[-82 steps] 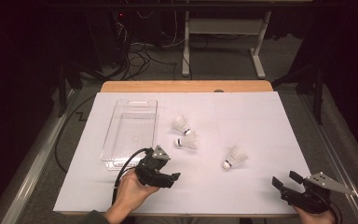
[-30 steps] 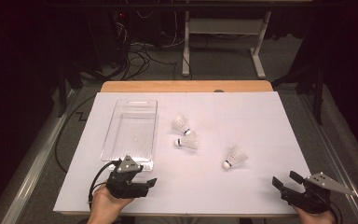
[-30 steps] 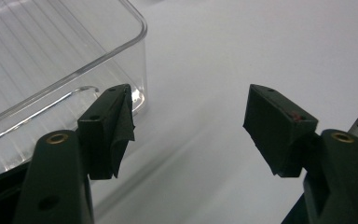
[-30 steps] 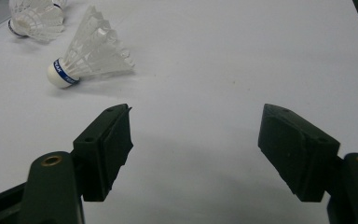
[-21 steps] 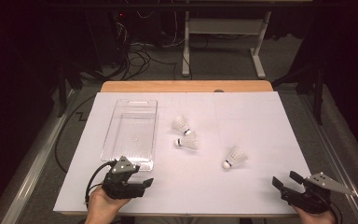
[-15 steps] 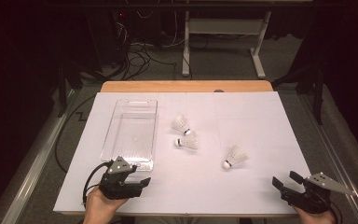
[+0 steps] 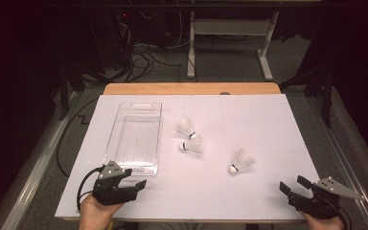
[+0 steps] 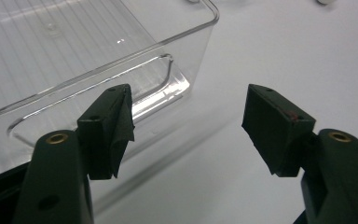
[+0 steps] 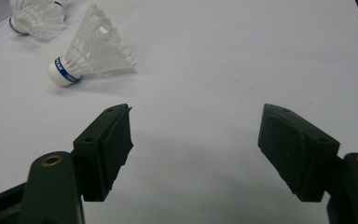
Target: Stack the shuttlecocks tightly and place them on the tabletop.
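A clear plastic box stands empty at the left of the white table top. Three white shuttlecocks lie to its right: one farthest back, one just in front of it, and one nearer the right side. My left gripper is open just in front of the box's near end, its jaws wide apart; the box's near corner is close ahead of them. My right gripper is open at the near right edge, with the nearest shuttlecock ahead and to its left.
The white sheet covers the table, with a wooden edge at the far side. Beyond it are a dark floor, cables and a white table frame.
My left gripper has drawn back and to the left, from beside the box's near right corner to the table's near left edge. The right gripper and shuttlecocks have stayed put.
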`<state>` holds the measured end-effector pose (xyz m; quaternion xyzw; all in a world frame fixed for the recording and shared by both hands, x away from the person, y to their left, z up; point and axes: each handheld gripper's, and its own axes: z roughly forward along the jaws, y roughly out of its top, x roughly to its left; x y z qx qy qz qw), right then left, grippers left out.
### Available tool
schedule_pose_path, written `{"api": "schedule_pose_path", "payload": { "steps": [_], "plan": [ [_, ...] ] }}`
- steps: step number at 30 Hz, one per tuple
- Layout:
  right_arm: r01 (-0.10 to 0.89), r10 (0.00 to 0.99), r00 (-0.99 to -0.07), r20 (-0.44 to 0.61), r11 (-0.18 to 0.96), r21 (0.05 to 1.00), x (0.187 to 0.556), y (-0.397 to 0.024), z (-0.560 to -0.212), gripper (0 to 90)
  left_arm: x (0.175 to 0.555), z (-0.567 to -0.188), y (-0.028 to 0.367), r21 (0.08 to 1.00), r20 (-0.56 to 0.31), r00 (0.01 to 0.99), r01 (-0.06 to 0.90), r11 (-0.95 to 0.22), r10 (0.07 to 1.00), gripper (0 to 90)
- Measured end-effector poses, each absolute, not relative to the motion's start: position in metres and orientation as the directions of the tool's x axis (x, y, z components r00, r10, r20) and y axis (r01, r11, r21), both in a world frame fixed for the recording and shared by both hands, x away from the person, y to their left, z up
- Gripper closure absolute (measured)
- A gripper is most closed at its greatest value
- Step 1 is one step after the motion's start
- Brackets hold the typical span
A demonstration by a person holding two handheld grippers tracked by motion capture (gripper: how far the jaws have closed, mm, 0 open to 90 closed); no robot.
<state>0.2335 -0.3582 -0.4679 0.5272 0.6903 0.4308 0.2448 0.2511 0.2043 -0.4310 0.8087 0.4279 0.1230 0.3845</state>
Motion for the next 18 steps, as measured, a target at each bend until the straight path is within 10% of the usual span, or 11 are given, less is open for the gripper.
{"api": "schedule_pose_path", "payload": {
  "steps": [18],
  "plan": [
    [0.518,0.939,-0.323,0.113,0.076,0.852,0.234,-0.358,-0.468,26.1,0.25,-0.431,0.231,0.757,-0.145,0.547,0.598,-0.263,0.825,33.0]
  ]
}}
